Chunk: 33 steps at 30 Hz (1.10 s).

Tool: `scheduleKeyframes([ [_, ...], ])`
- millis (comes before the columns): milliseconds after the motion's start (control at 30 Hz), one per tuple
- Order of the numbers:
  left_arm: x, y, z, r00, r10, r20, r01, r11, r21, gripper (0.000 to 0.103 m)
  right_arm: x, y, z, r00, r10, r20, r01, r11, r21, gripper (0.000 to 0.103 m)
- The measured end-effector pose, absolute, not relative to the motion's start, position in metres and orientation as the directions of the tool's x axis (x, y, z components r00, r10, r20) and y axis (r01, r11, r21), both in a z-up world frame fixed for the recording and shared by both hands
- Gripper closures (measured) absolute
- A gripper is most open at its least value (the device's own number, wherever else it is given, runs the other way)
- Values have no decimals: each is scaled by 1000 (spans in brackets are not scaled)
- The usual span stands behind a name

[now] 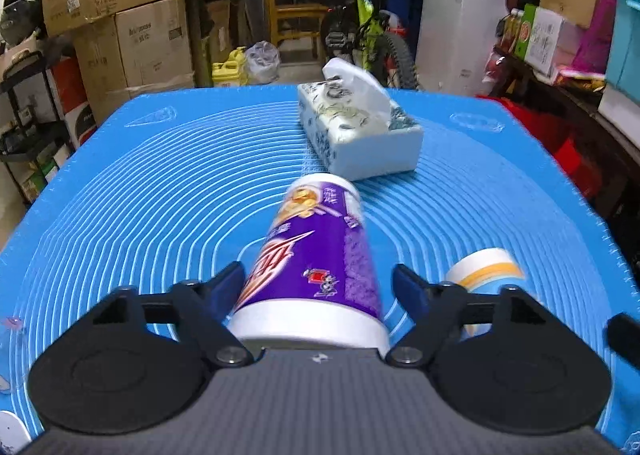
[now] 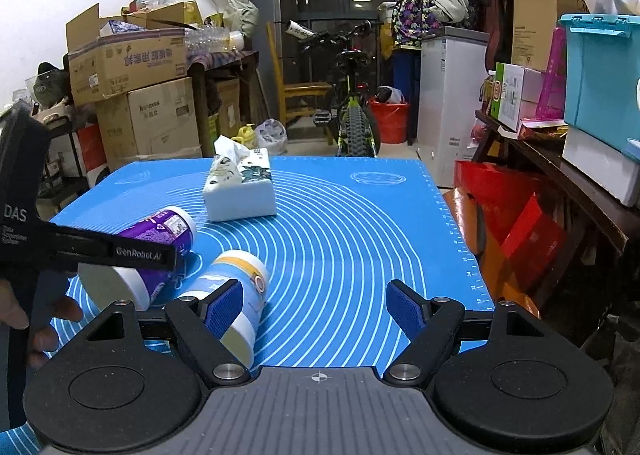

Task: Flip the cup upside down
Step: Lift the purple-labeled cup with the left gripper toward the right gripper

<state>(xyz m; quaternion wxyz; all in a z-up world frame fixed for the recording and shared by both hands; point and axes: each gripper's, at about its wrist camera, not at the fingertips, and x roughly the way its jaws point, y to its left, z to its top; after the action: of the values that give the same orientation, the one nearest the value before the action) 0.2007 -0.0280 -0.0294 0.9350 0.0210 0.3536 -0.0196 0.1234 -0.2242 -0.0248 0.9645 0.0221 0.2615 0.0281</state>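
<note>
A soft white tissue pack sits toward the far edge of the blue ringed mat covering the table. Two paper cups lie on their sides: a purple cup between the left gripper's spread fingers, and a yellow-banded cup just beside it, by the right gripper, also spread.
</note>
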Motion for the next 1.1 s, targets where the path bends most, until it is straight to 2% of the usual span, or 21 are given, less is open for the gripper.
scheduleKeyframes([
  [300,187,-20,-18,745,-34,-666,41,999,-6,32,116,-228,-23,865,75,-496,-41,996,78,21],
  [467,148,-24,0,787,-31,-617,70,997,39,32,101,-226,-15,870,86,-485,-57,996,74,21],
  [667,96,-21,12,791,-57,-610,91,996,24,32,73,-225,-4,877,102,-470,-77,995,71,21],
  [1100,46,-31,-14,769,-69,-635,104,994,18,32,18,-219,-9,845,116,-522,-102,993,56,21],
])
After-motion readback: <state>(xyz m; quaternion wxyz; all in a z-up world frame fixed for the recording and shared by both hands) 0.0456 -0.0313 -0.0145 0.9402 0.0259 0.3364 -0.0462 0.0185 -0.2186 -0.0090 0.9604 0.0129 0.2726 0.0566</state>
